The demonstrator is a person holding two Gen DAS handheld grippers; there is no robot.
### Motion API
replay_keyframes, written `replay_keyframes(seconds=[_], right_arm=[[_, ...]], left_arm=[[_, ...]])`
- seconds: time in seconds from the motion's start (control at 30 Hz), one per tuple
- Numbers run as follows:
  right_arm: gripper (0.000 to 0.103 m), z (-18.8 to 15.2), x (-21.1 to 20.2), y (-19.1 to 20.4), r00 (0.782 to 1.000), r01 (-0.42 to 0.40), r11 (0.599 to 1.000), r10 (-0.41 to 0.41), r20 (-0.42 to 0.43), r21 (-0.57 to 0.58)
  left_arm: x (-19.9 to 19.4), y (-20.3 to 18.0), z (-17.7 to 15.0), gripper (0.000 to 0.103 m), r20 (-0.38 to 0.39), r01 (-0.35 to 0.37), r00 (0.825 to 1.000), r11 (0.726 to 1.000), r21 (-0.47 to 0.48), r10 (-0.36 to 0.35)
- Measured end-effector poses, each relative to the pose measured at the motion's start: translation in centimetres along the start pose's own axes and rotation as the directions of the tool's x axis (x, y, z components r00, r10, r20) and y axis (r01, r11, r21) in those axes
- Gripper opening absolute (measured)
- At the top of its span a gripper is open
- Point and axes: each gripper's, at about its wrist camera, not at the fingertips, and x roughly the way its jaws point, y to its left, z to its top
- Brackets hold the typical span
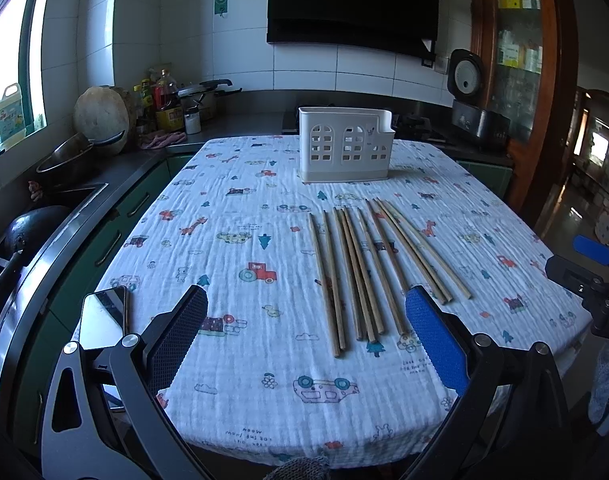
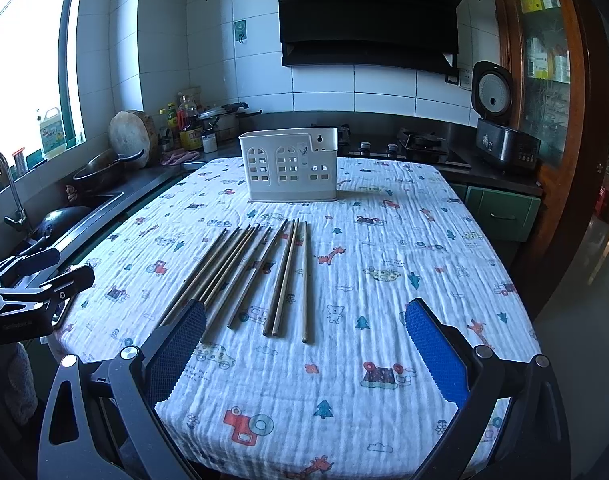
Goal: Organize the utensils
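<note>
No step is begun: the loose wooden chopsticks [image 1: 368,268] lie untouched at 6 o'clock of the white perforated plastic utensil holder [image 1: 346,145], so, with the left gripper [image 1: 304,340] and the right gripper [image 2: 304,344] both held wide apart and empty, one stick must first be grasped.

On the cloth-covered surface [image 1: 232,240], the utensil holder [image 1: 346,144] stands upright at the far end, at 12 o'clock from the middle. The chopsticks [image 1: 360,272] lie flat in a loose row just before it, well apart from its base, their lengths running roughly from 6 to 12 o'clock and fanning slightly. A phone [image 1: 104,316] lies at the near corner, at about 8 o'clock, well apart from the chopsticks. The left claw [image 1: 304,340] hovers over the near edge with the chopsticks between its fingers' line and toward 1 o'clock; the right claw [image 2: 304,344] hovers likewise, the chopsticks [image 2: 248,276] toward 11 o'clock and the holder [image 2: 290,166] behind them.
</note>
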Motion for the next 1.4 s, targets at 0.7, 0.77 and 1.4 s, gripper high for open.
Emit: replay_keyframes(seconds=[0.7,0.77,1.4], right_arm=[[0.097,0.1,0.8,0.6,1.0,-0.011,1.0,0.011,-0.014,-0.006],[0.097,0.2,0.9,0.7,1.0,-0.016,1.0,0.015,-0.015,-0.008],[0.097,0.4,3.4,0.3,0.998,-0.009,1.0,0.007,-0.065,-0.029]], left_arm=[[0.4,-0.3,0.1,0.098,-0.005,0.003,1.0,1.0,0.003,-0.003],[0.5,-0.3,0.1,0.098,-0.009,0.001,1.0,1.0,0.005,-0.001],[3.1,0.2,1.1,0.098,-0.077,-0.002,0.997,1.0,0.0,0.002]])
